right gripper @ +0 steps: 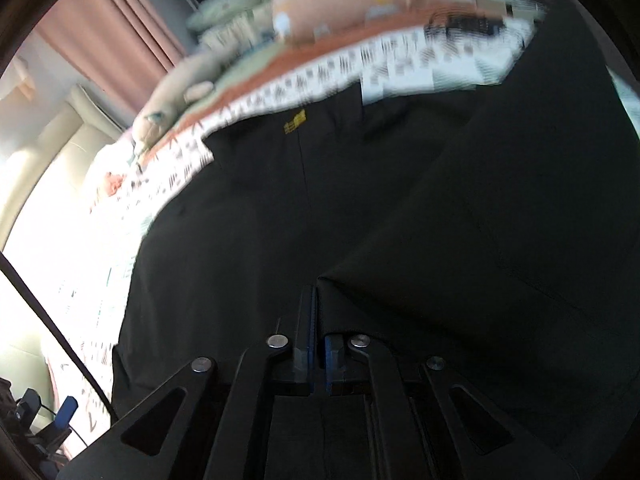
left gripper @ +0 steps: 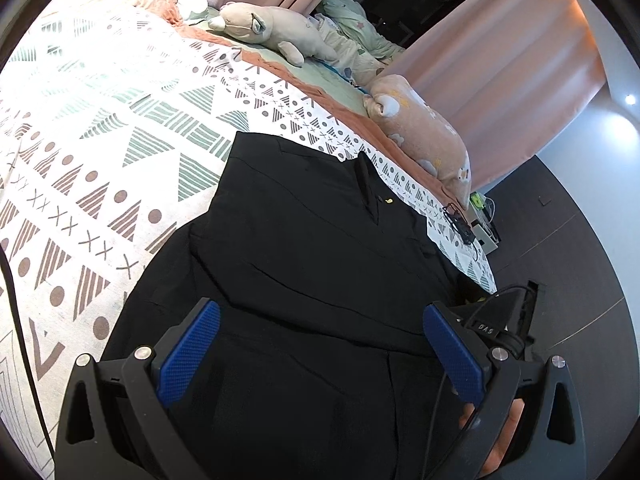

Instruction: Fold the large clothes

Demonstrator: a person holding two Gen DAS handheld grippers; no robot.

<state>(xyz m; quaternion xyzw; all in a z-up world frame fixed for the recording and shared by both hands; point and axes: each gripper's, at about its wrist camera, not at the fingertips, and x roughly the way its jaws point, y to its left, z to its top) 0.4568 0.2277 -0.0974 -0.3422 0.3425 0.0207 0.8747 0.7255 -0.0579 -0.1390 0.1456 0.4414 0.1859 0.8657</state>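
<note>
A black garment (left gripper: 312, 240) lies spread on the bed; it has a small yellow tag (left gripper: 387, 200). My left gripper (left gripper: 320, 308) hovers over its near part, open wide, with nothing between the blue pads (left gripper: 188, 356). The right wrist view is blurred and filled by the same garment (right gripper: 440, 200), its yellow tag (right gripper: 294, 122) far ahead. My right gripper (right gripper: 320, 300) is low over the cloth, its jaws only a narrow slit apart. A raised fold of cloth (right gripper: 360, 292) drapes over the right finger and runs into the slit.
The bed has a white cover with a geometric pattern (left gripper: 100, 140). Two plush toys (left gripper: 272, 28) (left gripper: 424, 128) lie along its far side before pink curtains (left gripper: 500, 60). Dark floor (left gripper: 560, 248) lies right of the bed edge. A hand (left gripper: 500, 448) and black cables show at lower right.
</note>
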